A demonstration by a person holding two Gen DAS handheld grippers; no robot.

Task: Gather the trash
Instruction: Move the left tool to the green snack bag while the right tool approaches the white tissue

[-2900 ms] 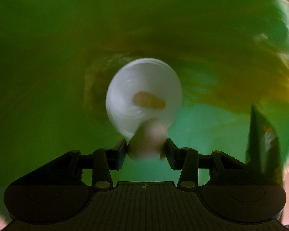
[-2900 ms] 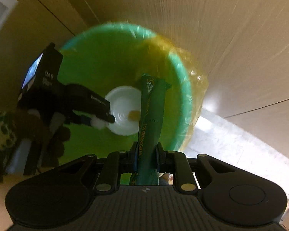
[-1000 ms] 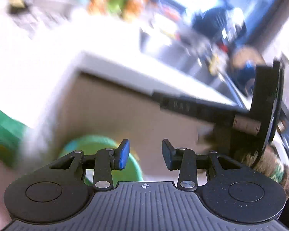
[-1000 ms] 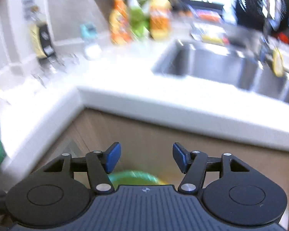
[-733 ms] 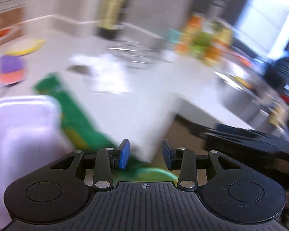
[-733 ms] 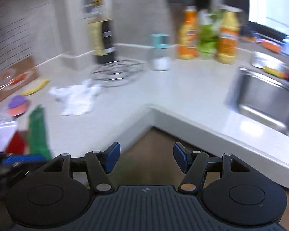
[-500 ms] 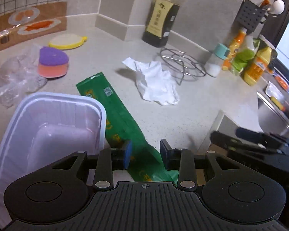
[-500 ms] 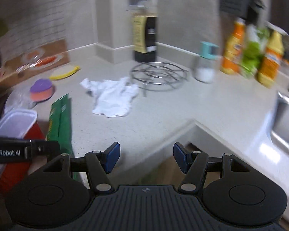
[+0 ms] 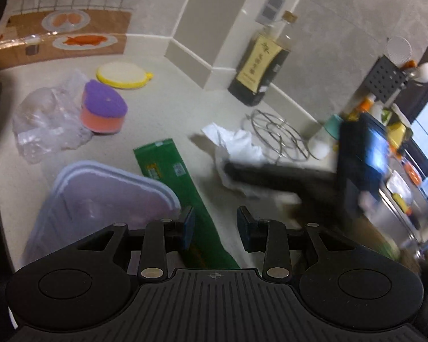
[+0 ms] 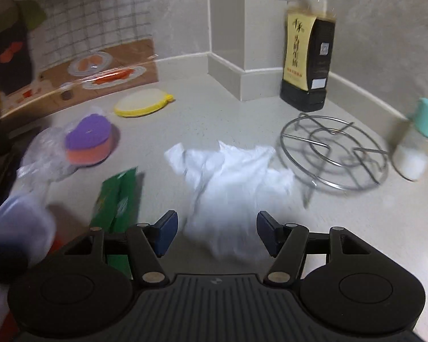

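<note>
While both grippers hang empty over the counter (image 10: 242, 108) | right gripper (image 10: 216, 232) spread wide, crumpled white tissue (image 10: 231, 176) at its 12 o'clock: bring the pads down on either side of its bulk | left gripper (image 9: 215, 228) parted, green wrapper (image 9: 174, 182) between its fingers at 11 o'clock, untouched: pinch across the strip, clear of plastic container (image 9: 100, 196) at 9 o'clock.

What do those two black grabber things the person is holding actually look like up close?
Both are matte black plastic. The left gripper and right gripper each have a ribbed central body, two round discs at the sides, and hinged link arms with silver rivets. Their fingers carry blue pads. No cables or sleeves show.
</note>
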